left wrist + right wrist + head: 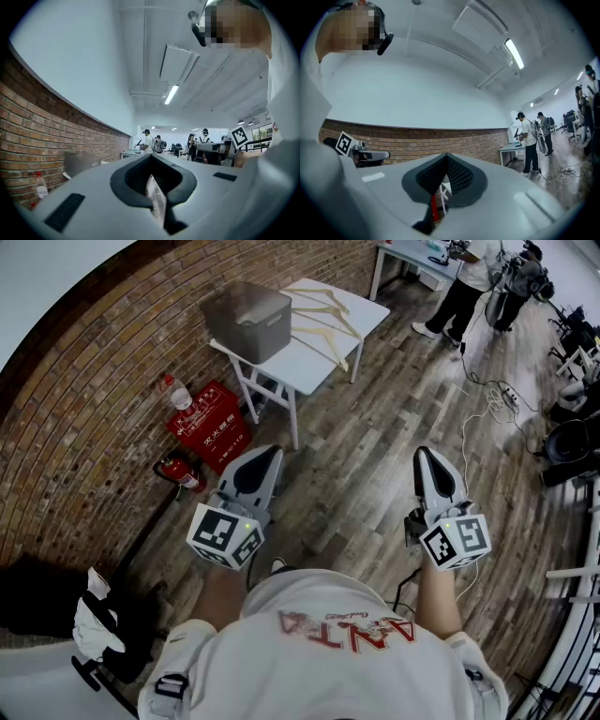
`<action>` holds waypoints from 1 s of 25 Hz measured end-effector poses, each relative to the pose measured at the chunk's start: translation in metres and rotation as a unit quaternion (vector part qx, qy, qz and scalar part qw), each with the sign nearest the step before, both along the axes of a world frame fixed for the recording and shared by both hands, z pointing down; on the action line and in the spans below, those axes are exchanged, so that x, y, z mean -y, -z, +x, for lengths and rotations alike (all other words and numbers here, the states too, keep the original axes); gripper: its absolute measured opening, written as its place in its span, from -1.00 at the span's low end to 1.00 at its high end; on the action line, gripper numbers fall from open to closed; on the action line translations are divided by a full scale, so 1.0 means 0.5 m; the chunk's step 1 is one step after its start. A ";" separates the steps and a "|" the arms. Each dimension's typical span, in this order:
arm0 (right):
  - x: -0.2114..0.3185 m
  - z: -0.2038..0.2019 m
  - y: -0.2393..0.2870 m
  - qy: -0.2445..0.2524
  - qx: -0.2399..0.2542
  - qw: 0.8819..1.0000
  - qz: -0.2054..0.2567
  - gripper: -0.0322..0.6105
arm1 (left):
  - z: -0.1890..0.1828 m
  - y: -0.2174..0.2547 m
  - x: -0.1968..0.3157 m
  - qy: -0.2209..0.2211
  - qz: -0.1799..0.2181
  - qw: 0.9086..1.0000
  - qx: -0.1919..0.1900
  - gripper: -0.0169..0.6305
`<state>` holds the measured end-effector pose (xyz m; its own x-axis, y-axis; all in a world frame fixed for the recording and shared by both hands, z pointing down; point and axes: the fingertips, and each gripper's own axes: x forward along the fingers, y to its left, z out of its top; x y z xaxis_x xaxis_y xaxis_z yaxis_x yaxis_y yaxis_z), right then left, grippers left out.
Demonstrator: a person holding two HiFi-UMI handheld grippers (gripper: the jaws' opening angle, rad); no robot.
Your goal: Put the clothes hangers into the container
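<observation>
1. At far left, along the brick wall [84, 381], we've got a red box [208, 425] on the floor [375, 427]. A bottle [175, 392] sits on top of it, and an extinguisher [180, 474] lies just beside it.
2. Moving right, there's the white table [298, 362] with one end against the wall. Our container [248, 320], grey and boxy, sits on that wall-side end.
3. The hangers [323, 320] are pale wood, spread loosely over the tabletop just beside the container and outside it. We can't make out a clean count from here.
4. Nearer to us comes the left gripper [265, 457], held level over the floor and well apart from the table. In its own view we see the jaws pressed together with nothing between them. The container is a grey blur off to the left by the bricks.
5. Across to the right gripper [427, 457], level as well and set well apart from its partner. Its jaws are closed up tight and hold nothing. Only a sliver of red and white background shows through the slit.
6. Far right and up the room, people [464, 287] stand by a second table [403, 254]. A cable [487, 399] trails across the boards near them.
</observation>
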<state>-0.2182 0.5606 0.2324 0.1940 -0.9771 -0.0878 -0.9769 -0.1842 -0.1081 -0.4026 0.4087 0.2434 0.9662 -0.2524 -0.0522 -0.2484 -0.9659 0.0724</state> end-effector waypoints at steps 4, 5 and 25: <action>0.007 0.004 -0.004 -0.004 -0.001 1.000 0.003 -0.90 | 0.003 -0.011 0.005 -0.002 -0.001 1.000 0.005 -0.91; 0.009 0.004 -0.006 -0.003 -0.001 1.000 0.003 -0.90 | 0.005 -0.012 0.005 -0.002 -0.001 1.000 0.007 -0.91; 0.049 -0.020 -0.067 0.022 0.065 0.997 -0.037 -0.89 | 0.000 -0.019 0.032 -0.019 -0.006 1.000 0.006 -0.92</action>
